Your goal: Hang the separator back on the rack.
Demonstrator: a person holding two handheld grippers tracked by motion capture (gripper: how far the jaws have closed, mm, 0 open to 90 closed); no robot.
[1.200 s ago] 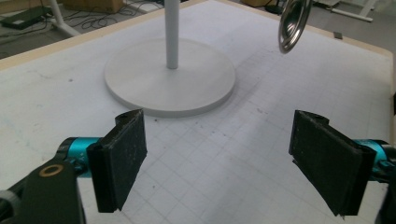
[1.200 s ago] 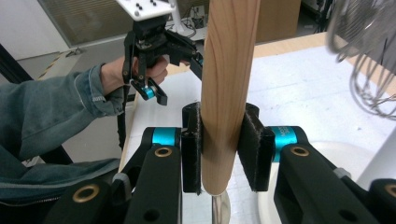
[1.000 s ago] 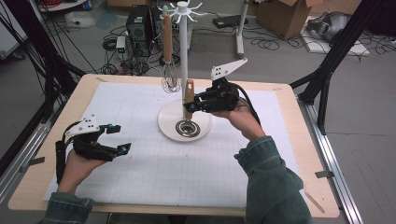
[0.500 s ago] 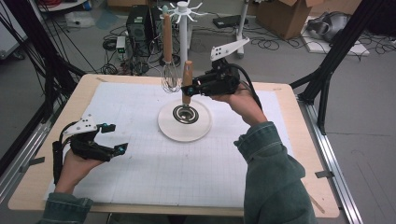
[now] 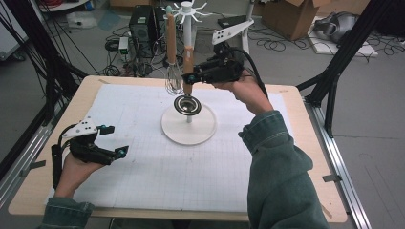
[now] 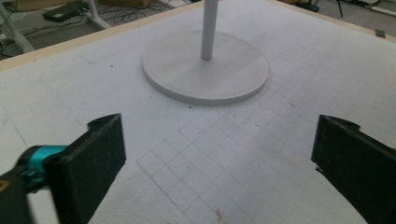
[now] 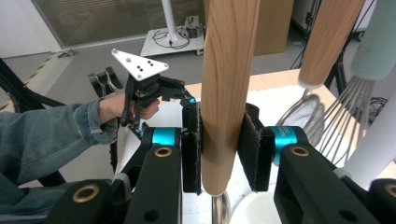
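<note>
The right gripper (image 5: 191, 77) is held up in the air over the far middle of the counter (image 5: 305, 157), its jaws closed on the wooden handle (image 7: 229, 84) of a strainer (image 5: 187, 104), which hangs upright with its round metal head just above the white round base (image 5: 200, 133) of a stand and close beside the stand's white pole (image 5: 187, 28). In the right gripper view the jaws press the handle from both sides near its lower end. A whisk (image 5: 174, 78) with a wooden handle of its own hangs from the top of the stand, just beside the strainer on the far side. The left gripper (image 5: 111, 141) sits low near the left edge of the counter, over the white grid sheet (image 5: 153, 181) that covers the top; its jaws have just been opening and stand wide apart with nothing between them, and the left gripper view looks past them to the stand's base
</note>
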